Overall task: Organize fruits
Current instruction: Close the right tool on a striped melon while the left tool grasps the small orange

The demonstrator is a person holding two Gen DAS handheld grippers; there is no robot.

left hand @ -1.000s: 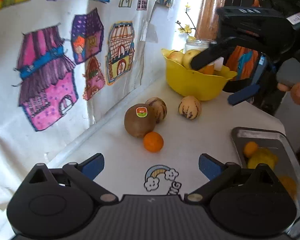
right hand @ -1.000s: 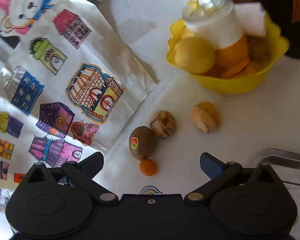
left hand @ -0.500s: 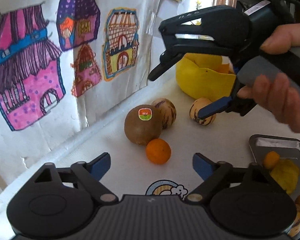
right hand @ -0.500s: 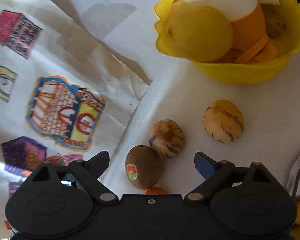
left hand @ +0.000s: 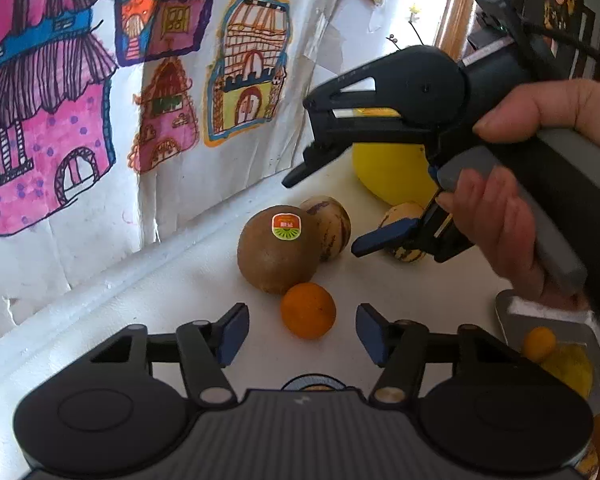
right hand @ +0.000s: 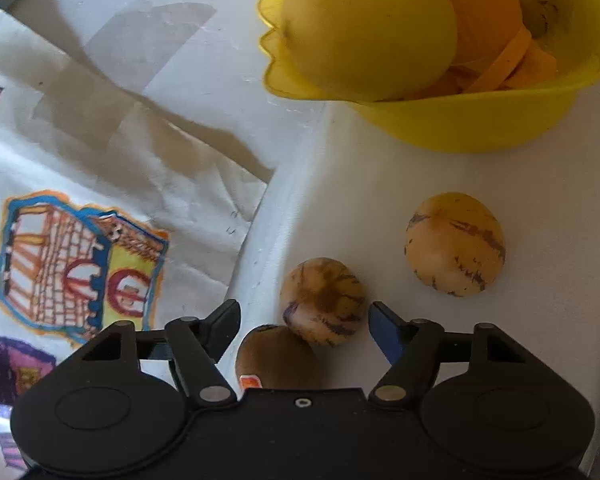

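Observation:
A small orange (left hand: 308,310) lies on the white table between the blue pads of my left gripper (left hand: 302,334), whose jaws are closing without touching it. Behind it sits a brown kiwi (left hand: 278,249) with a sticker. A striped pepino melon (right hand: 322,301) leans on the kiwi (right hand: 278,358) and lies between the fingers of my right gripper (right hand: 303,325), whose jaws are closing, with gaps still showing. A second striped melon (right hand: 455,243) rests farther right. In the left wrist view my right gripper (left hand: 320,210) hangs over both melons, held by a hand (left hand: 500,216).
A yellow bowl (right hand: 472,120) holds a yellow apple (right hand: 370,28) and an orange-banded jar at the back. A metal tray (left hand: 548,312) with small yellow and orange fruits stands at the right. Paper with drawn houses (left hand: 100,100) covers the wall on the left.
Both grippers have sunk toward the fruit and their jaws have narrowed. The right gripper came down over the striped melon; the orange now lies between the left gripper's pads.

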